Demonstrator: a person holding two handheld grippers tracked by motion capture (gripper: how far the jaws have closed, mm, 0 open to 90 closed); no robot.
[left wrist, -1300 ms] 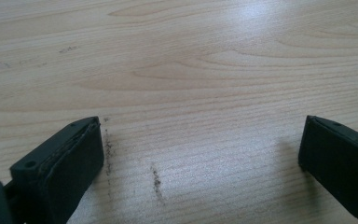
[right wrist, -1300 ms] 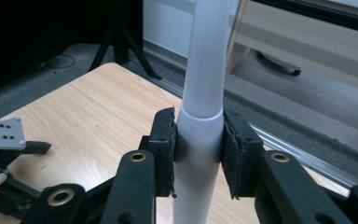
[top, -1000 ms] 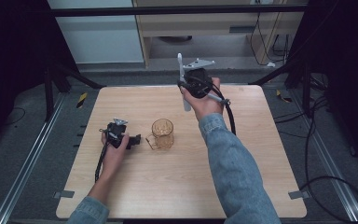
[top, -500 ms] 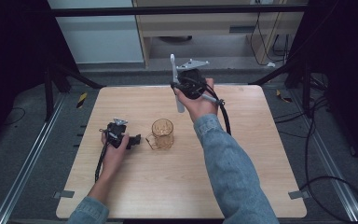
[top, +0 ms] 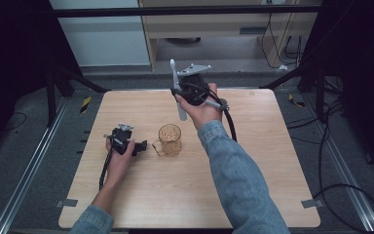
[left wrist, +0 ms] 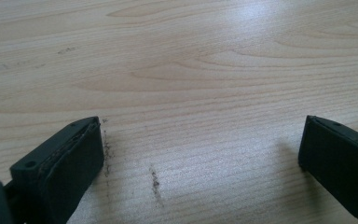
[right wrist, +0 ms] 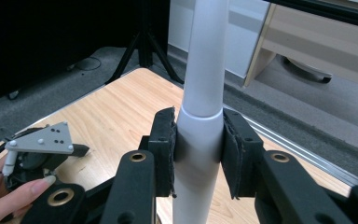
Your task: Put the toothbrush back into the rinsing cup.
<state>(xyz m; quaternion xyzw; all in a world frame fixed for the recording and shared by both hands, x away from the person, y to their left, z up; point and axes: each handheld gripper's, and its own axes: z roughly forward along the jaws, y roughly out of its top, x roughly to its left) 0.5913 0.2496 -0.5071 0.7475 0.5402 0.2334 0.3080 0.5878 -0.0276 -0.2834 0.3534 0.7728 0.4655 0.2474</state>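
White tube point(right wrist: 204, 84) stands upright, clamped between the jaws of my right gripper point(right wrist: 198, 151), raised above the far side of the bench point(top: 253, 185). My left gripper point(left wrist: 196, 158) rests on the bench near the amber mug point(top: 169, 139), jaws wide apart around nothing.

Grey carpeted floor point(top: 39, 117), pale cabinet point(top: 102, 34), wooden desk point(top: 214, 22) behind.
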